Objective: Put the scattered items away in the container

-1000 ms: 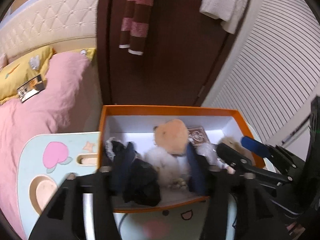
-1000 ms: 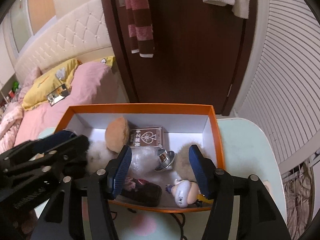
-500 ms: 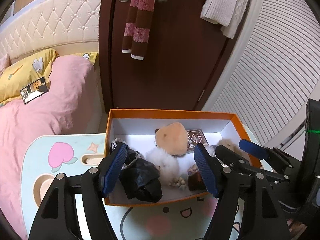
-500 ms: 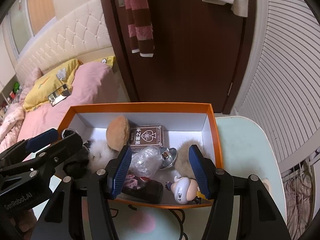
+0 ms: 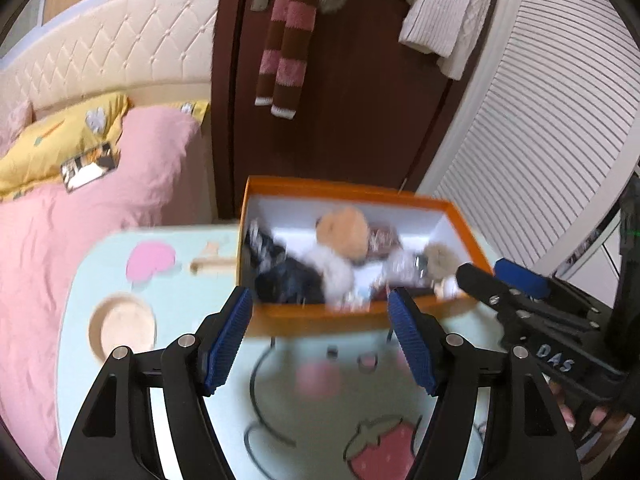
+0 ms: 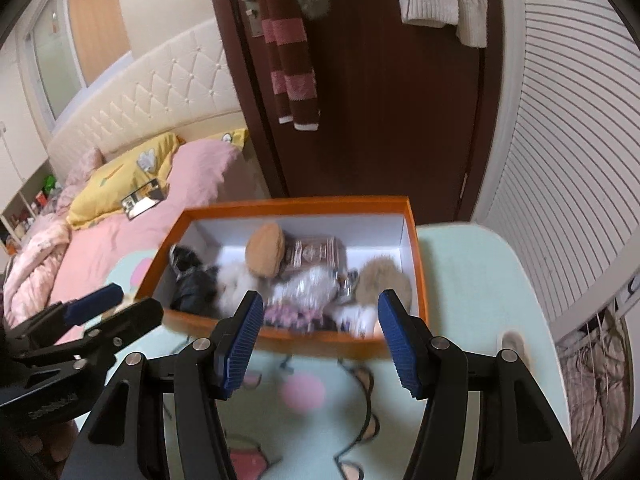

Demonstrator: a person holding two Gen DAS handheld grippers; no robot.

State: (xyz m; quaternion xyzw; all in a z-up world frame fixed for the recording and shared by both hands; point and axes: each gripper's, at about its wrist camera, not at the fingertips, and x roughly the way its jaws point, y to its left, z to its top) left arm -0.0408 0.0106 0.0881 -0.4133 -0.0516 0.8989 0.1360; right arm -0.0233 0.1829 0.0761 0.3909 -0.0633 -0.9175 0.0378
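The orange box (image 6: 296, 344) is sitting at the far end of the little blue table (image 6: 472, 280), at twelve o'clock from both grippers, and the toys are lying inside it so nothing is rolling away. The left gripper (image 5: 324, 334) and right gripper (image 6: 320, 338) are hanging just this side of it, both standing wide and carrying nothing, so the tidying is looking done to me.

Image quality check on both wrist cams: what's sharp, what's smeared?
Left wrist: orange box and table print motion-smeared, left tongs sharp. Right wrist: same, right tongs crisp, box contents blurred. Both: fisheye bending, dark vignette corners.
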